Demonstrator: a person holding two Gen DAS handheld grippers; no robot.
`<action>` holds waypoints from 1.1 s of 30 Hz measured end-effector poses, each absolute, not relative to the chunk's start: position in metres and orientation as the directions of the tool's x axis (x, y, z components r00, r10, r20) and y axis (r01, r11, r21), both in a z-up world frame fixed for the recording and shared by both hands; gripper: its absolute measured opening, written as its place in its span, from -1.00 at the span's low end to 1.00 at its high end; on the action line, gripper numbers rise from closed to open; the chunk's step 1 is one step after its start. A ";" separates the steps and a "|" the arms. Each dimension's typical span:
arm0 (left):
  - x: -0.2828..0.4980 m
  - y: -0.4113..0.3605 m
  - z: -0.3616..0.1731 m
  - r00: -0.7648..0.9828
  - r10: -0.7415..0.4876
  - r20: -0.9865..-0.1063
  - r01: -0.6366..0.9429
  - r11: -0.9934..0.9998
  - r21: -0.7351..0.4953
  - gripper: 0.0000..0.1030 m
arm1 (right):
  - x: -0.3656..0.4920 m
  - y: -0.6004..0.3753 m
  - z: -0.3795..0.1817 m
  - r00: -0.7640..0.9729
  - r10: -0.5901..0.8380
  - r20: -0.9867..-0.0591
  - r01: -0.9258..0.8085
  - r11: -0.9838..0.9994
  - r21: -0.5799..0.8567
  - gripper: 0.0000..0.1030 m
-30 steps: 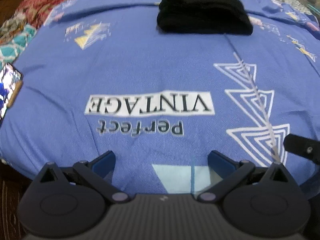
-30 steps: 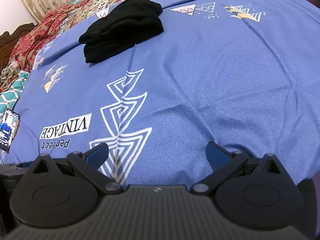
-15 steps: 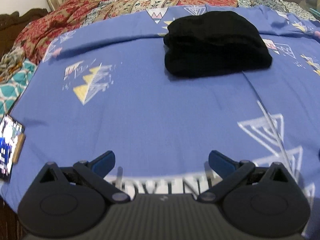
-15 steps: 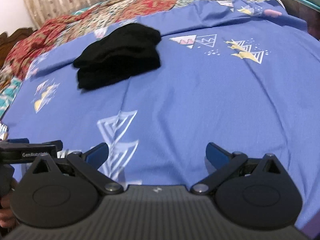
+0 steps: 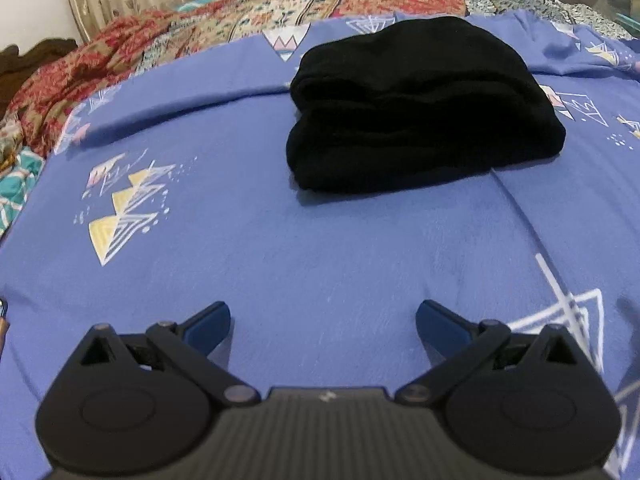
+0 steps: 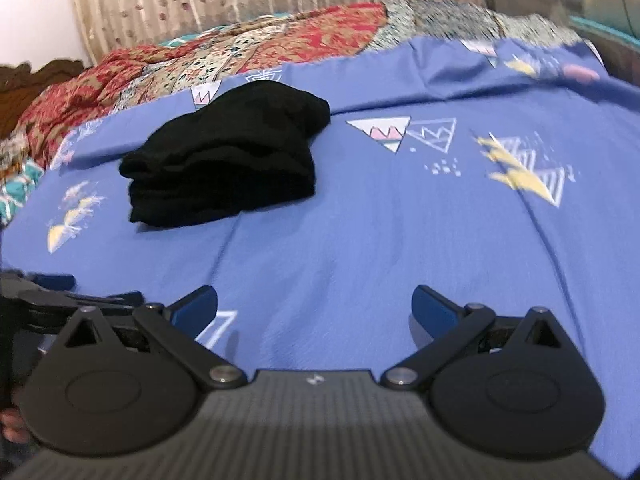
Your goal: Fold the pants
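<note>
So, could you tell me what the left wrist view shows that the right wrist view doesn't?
Only the left wrist view shows the white spiral triangle print at its right edge. Only the right wrist view shows the left gripper from the side at its left edge, and the pink-and-white triangle print right of the pants. Both share the folded black pants on the blue sheet, the patterned red quilt behind, and open, empty jaws.

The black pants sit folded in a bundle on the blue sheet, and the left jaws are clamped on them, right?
Not quite. The black pants are folded on the blue sheet, but the left gripper is open and well short of them, as the left wrist view shows.
</note>
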State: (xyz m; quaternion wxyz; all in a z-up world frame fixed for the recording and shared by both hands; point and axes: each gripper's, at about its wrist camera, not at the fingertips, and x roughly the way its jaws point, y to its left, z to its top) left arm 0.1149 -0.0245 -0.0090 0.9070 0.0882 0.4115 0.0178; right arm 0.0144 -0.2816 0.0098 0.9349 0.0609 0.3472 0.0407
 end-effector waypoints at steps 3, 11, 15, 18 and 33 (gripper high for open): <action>0.118 -0.027 -0.013 0.680 0.117 -0.724 0.030 0.982 0.187 1.00 | 0.027 -0.290 -0.002 0.749 0.111 -0.653 -0.034 0.991 0.129 1.00; 0.115 -0.030 -0.020 0.730 0.139 -0.669 -0.002 0.980 0.200 1.00 | 0.028 -0.295 -0.012 0.766 0.115 -0.632 -0.039 0.990 0.133 1.00; 0.114 -0.030 -0.020 0.737 0.135 -0.663 -0.004 0.981 0.196 1.00 | 0.030 -0.295 -0.012 0.767 0.113 -0.631 -0.040 0.991 0.129 1.00; 0.115 -0.028 -0.020 0.736 0.130 -0.664 -0.005 0.982 0.186 1.00 | 0.030 -0.294 -0.012 0.768 0.108 -0.631 -0.041 0.992 0.120 1.00; 0.109 -0.020 -0.022 0.750 0.095 -0.654 -0.030 0.994 0.109 1.00 | 0.030 -0.296 -0.013 0.768 0.108 -0.631 -0.042 0.992 0.118 1.00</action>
